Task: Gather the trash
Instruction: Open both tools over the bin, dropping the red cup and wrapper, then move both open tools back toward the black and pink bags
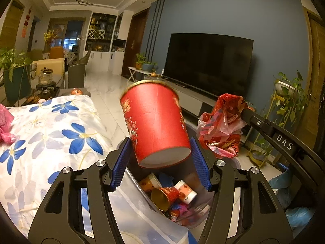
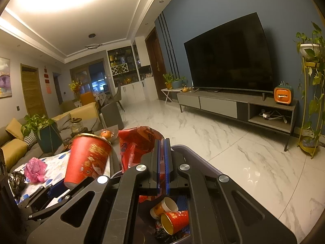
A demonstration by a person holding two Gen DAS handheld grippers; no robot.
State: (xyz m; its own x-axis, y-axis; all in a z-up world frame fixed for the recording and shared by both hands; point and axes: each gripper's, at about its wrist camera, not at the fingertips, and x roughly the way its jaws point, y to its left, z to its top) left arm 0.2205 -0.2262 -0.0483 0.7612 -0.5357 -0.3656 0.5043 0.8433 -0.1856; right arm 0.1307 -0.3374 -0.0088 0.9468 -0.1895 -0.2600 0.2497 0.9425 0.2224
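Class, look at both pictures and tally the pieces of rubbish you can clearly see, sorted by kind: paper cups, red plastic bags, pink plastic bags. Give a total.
Paper cups: 4 (one large red cup between the open left hand-held gripper fingers, three small ones in the bin)
Red plastic bags: 1, pinched in the right hand-held gripper
Pink plastic bags: 1
Total: 6

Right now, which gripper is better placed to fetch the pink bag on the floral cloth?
Left: the left gripper is open and nearer the pink bag; the right gripper is shut on the red bag.
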